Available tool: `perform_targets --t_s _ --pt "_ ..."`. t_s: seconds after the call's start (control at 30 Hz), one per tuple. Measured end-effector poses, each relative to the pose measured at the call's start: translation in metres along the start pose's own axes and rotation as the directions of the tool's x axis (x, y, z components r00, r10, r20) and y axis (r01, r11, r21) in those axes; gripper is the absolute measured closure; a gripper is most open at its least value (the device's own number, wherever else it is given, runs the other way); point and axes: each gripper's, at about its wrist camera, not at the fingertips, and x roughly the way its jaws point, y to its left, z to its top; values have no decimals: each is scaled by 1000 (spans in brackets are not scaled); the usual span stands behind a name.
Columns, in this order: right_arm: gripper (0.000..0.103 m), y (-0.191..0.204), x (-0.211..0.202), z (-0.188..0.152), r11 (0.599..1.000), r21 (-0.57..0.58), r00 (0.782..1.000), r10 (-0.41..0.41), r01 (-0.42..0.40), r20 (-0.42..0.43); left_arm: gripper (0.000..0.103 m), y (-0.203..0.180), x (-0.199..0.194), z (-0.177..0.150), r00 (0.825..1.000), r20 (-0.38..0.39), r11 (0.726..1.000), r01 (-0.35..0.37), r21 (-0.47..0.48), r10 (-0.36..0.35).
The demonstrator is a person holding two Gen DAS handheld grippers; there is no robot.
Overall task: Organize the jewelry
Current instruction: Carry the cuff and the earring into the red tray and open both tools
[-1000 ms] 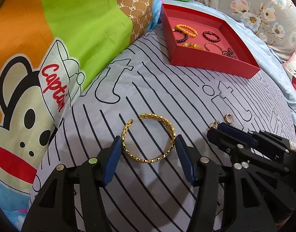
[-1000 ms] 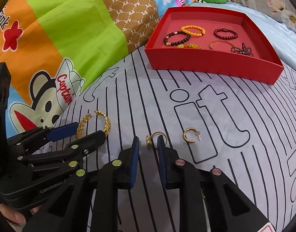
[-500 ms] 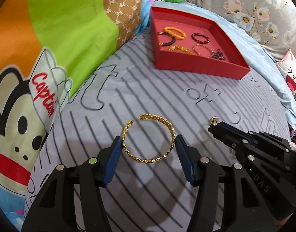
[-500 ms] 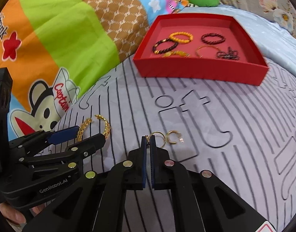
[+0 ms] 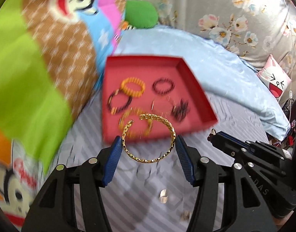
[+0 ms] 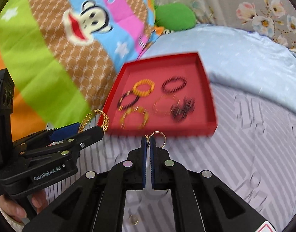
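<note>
My left gripper (image 5: 148, 148) is shut on a gold open bangle (image 5: 148, 157) and holds it in the air in front of the red tray (image 5: 196, 85). The bangle also shows in the right wrist view (image 6: 104, 120). My right gripper (image 6: 148, 145) is shut on a small gold ring (image 6: 159, 138), lifted just short of the red tray (image 6: 204, 129). The tray holds several bracelets, among them an orange one (image 6: 144, 87) and a dark red one (image 6: 174, 84). The right gripper shows in the left wrist view (image 5: 215, 138).
A striped grey sheet (image 6: 254, 154) covers the bed. A small gold earring (image 6: 133, 219) lies on it below the right gripper. A cartoon monkey quilt (image 6: 51, 58) rises on the left. A green cushion (image 6: 175, 16) and a floral cloth (image 5: 235, 13) lie behind the tray.
Both grippers have lifted off the sheet with their pieces and moved forward towards the red tray, which now looks much nearer. One earring stays behind on the sheet.
</note>
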Motion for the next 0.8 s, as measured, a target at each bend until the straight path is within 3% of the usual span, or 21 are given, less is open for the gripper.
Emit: perform_targets --t_s 0.2,0.33,0.6,0.8 --pt "100 -17 26 54 1000 1 1000 -18 18 25 49 -14 40 61 999 34 1000 -18 21 17" --pt "100 -28 56 82 999 5 999 -32 32 21 49 -16 72 84 999 31 999 -37 34 36" --pt "100 -55 115 111 998 44 999 -47 48 -22 49 -6 128 110 997 1 997 -76 20 76" --pt "100 -65 144 115 997 53 997 -56 59 -60 49 1 157 115 995 -32 995 -96 13 97"
